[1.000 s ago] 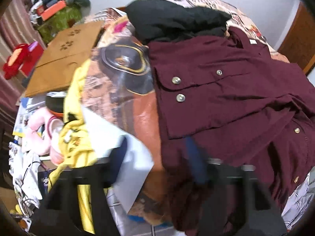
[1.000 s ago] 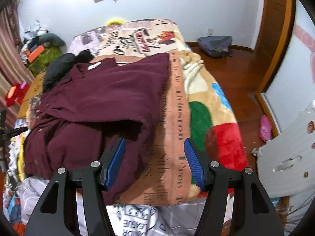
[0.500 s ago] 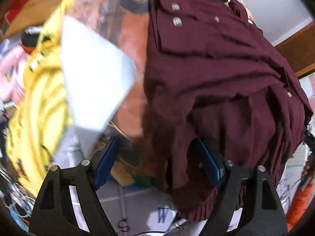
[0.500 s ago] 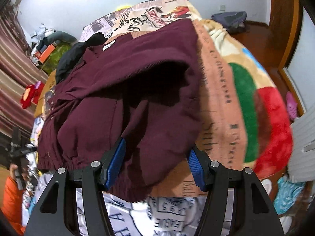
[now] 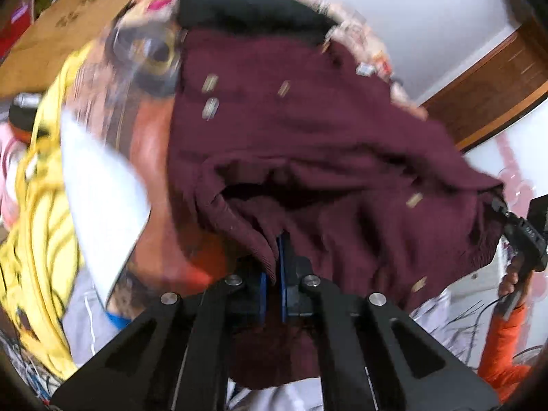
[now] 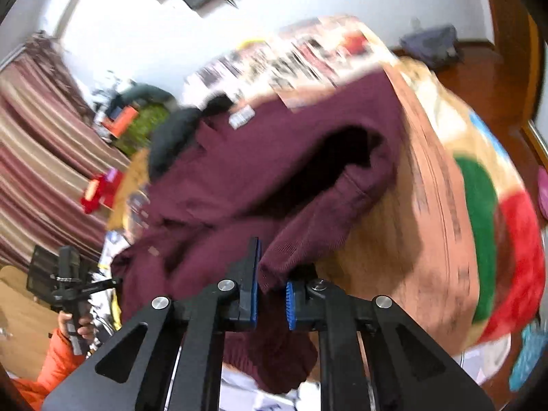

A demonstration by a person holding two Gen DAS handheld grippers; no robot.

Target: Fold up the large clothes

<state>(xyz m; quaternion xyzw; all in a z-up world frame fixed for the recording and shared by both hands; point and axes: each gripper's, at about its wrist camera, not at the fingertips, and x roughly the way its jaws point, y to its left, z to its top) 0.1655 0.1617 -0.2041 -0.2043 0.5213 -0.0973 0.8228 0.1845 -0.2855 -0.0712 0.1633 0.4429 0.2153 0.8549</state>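
— Why both corners at once?
— I had the left gripper (image 5: 272,267) just clamped on the jacket (image 5: 308,144) hem at the bed (image 6: 428,205) edge, the right gripper (image 6: 271,294) just clamped on its other hem corner, so the fold would carry over evenly.
— Pose?
— Both pointed steeply down, jacket bunched on the bedspread, black garment (image 5: 239,3) behind.

I am tilting both grippers steeply downward. My left gripper (image 5: 272,274) is clamping its blue pads, jaws having just closed, on a fold of the maroon shirt (image 5: 308,144). My right gripper (image 6: 270,294) is likewise pinching the shirt's hem, jaws just closed. An orange sleeve (image 6: 51,363) is showing behind each handle.
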